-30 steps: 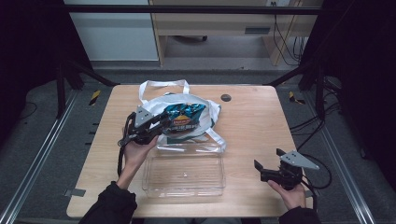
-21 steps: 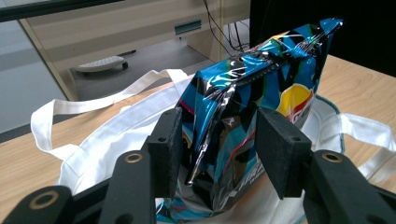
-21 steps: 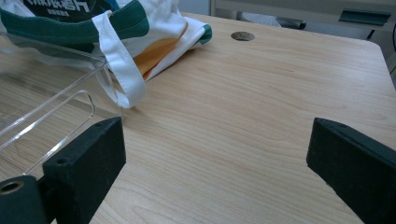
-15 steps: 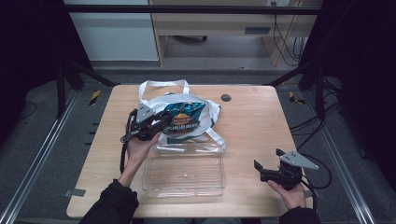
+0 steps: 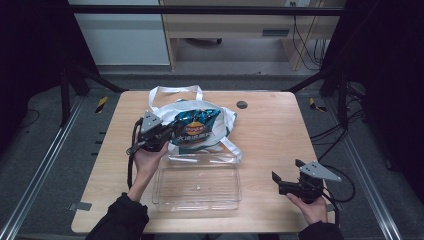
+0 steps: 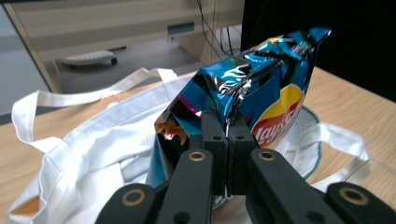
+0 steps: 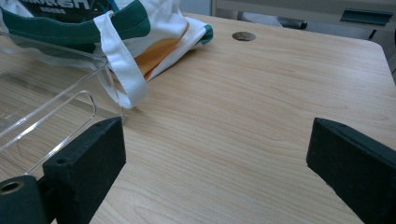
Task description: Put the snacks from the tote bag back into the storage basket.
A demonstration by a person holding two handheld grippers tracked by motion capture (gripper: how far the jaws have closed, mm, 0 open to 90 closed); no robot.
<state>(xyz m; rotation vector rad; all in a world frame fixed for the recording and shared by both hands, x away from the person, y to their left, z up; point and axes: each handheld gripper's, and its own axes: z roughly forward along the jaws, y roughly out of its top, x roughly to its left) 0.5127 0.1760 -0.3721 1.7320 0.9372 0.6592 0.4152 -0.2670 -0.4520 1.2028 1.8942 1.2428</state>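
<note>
— Being pinched by the left tongs (image 6: 227, 140), just closed, is the crisp bag (image 5: 196, 127), left of centre on the white tote (image 5: 227, 120).
— Being held released are the right tongs (image 5: 285, 184), lower right over the desk (image 5: 270, 125).

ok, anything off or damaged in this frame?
Nothing spilled or broken. The chip bag is crumpled where the left gripper pinches its edge, lying on the rumpled tote bag. The clear tray is empty; the right gripper sits open, apart.
</note>
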